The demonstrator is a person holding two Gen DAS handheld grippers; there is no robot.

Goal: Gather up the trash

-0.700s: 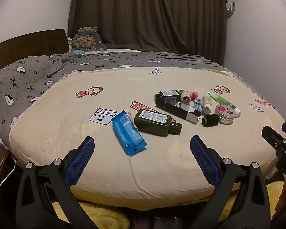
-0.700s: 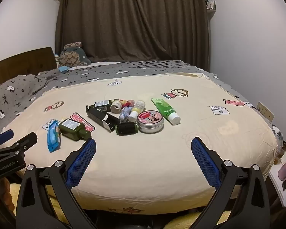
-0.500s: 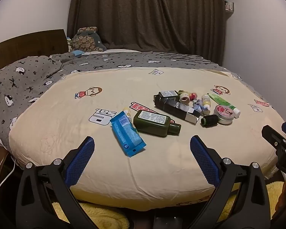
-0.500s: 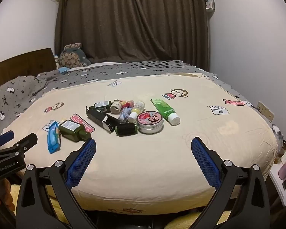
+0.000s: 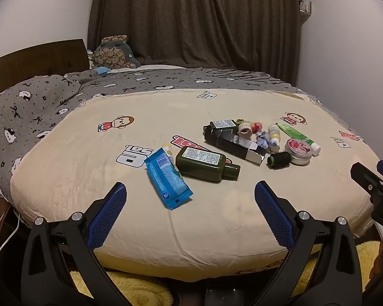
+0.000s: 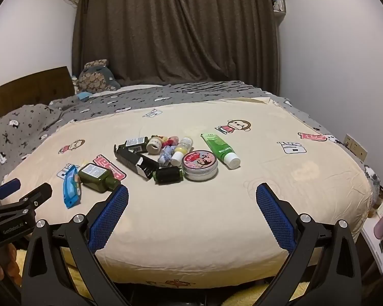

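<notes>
Ahead of the left gripper [image 5: 190, 195], jaws spread and empty, a crinkled blue wrapper [image 5: 168, 180] lies near the bed's [image 5: 63, 178] front edge beside a dark green bottle [image 5: 204, 163], while the right gripper [image 6: 192, 199], likewise spread and empty, faces a round pink-lidded tin [image 6: 200, 164] mid-bed.

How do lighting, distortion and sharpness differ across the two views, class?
Left wrist view: dim indoor light, the bed bulges from the fisheye lens, dark corners, the bottle is sharp. Right wrist view: same bulge and dark corners, soft shadows, slight sheen on the tin.
</notes>
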